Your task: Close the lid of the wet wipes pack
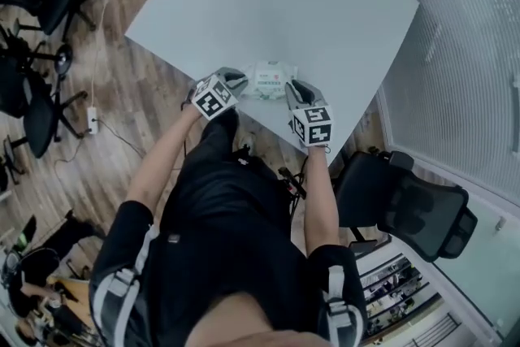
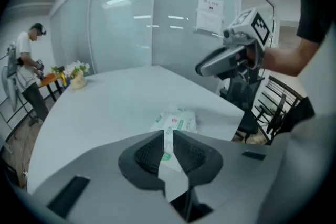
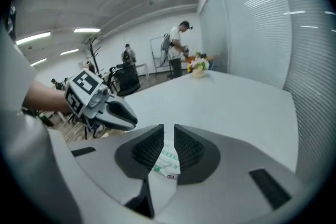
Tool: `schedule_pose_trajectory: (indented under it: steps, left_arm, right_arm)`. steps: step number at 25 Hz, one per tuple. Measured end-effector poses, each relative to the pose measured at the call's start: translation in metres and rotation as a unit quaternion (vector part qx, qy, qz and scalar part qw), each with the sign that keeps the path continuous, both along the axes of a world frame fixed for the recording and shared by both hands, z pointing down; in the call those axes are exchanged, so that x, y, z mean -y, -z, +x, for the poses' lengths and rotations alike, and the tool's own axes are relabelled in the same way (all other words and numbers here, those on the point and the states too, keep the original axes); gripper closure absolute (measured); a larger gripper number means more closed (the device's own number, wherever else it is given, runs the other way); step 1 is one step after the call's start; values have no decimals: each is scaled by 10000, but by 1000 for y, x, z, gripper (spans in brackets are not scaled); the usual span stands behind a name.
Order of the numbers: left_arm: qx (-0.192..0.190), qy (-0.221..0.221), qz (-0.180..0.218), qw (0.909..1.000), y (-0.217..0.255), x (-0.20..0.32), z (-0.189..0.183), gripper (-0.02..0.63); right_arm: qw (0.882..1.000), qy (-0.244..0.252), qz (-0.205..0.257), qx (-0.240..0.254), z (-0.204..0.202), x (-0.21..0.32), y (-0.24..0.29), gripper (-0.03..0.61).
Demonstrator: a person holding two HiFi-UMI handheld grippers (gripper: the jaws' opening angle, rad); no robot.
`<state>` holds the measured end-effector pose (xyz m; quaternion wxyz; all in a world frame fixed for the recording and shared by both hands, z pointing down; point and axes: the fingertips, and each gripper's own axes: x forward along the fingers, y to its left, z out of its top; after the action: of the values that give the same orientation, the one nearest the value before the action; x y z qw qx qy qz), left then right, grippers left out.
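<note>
Jaws of the left gripper (image 2: 167, 136) and the right gripper (image 3: 168, 131) stand slightly apart, gripping nothing, while just beyond them the white wet wipes pack (image 1: 272, 80), its green print unreadable, lies flat between the 2 grippers at the near edge of the table (image 1: 325, 4).

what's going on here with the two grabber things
A person at a white table holds a gripper in each hand. A wet wipes pack lies flat near the table's edge. The left gripper and right gripper hover on either side of it, jaws narrowly apart, holding nothing. The lid's state isn't clear.
</note>
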<state>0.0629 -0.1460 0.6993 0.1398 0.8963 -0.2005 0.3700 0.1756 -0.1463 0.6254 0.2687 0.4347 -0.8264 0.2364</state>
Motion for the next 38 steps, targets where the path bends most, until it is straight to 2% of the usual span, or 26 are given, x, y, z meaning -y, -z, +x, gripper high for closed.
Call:
schedule_pose_trajectory:
  steps: [2, 4, 6, 9, 12, 17, 19, 26, 38]
  left_arm:
    - [-363, 497, 469, 9970, 43, -6, -5, 560]
    - [-736, 1042, 934, 9874, 88, -13, -13, 573]
    - [-1193, 1551, 1275, 9723, 134, -26, -21, 579]
    - [-1884, 2151, 1452, 9472, 193, -47, -28, 588]
    - [-2175, 2391, 1754, 9299, 235, -65, -33, 588]
    - [-2573, 2424, 2311, 9064, 291, -74, -48, 586]
    - [-2643, 2408, 2380, 9030, 303, -79, -56, 586]
    - [-2765, 2420, 2332, 9003, 316, -79, -78, 586]
    - [-2906, 2230, 2264, 9025, 321, -80, -85, 586]
  right_arm:
    - [9976, -503, 400, 247, 15, -9, 35, 506]
    - [9922, -881, 768, 435, 26, -23, 66, 522]
    - [9858, -1179, 1057, 560, 33, -38, 93, 529]
    - [9759, -1513, 1329, 836, 37, -57, 126, 540]
    - [9682, -1662, 1572, 1008, 34, -74, 152, 552]
    - [9615, -1728, 1863, 1044, 12, -92, 185, 557]
    - [9580, -1797, 1937, 1112, 5, -104, 197, 556]
    - [9511, -1917, 2142, 1128, -19, -123, 219, 557]
    - [9465, -2015, 2294, 1046, -33, -123, 229, 556]
